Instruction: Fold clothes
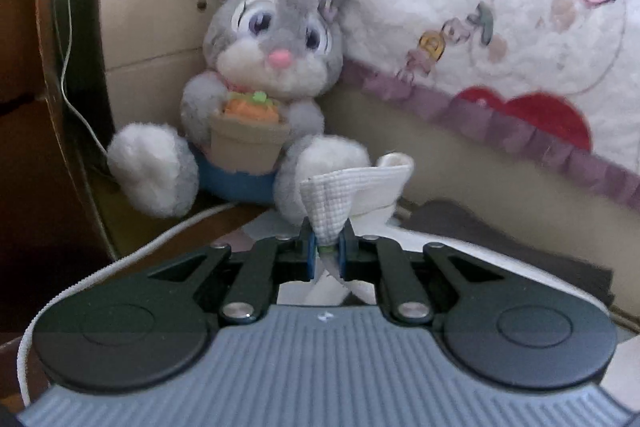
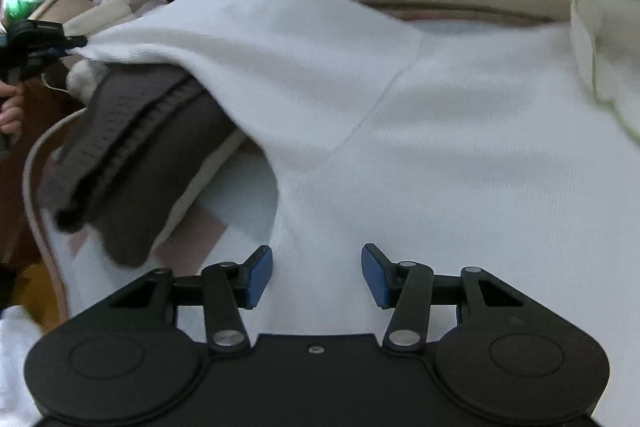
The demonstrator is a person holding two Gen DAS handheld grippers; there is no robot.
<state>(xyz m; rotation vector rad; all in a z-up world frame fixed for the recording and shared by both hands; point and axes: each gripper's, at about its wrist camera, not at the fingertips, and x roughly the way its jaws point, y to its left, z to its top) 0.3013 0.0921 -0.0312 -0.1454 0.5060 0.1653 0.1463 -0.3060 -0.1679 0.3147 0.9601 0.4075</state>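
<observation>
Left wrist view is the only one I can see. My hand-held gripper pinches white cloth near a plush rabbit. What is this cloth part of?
Observer: It is the sleeve end of a white sweater that lies spread on the bed; the left hand-held gripper holds that sleeve stretched out to the side.
Operator: Does the right hand-held gripper hold anything?
Observer: No. The right hand-held gripper stands open over the sweater's body, and its pads press on nothing.
Operator: Is something under the sleeve?
Observer: Yes, a dark brown knitted garment lies partly beneath it.
</observation>
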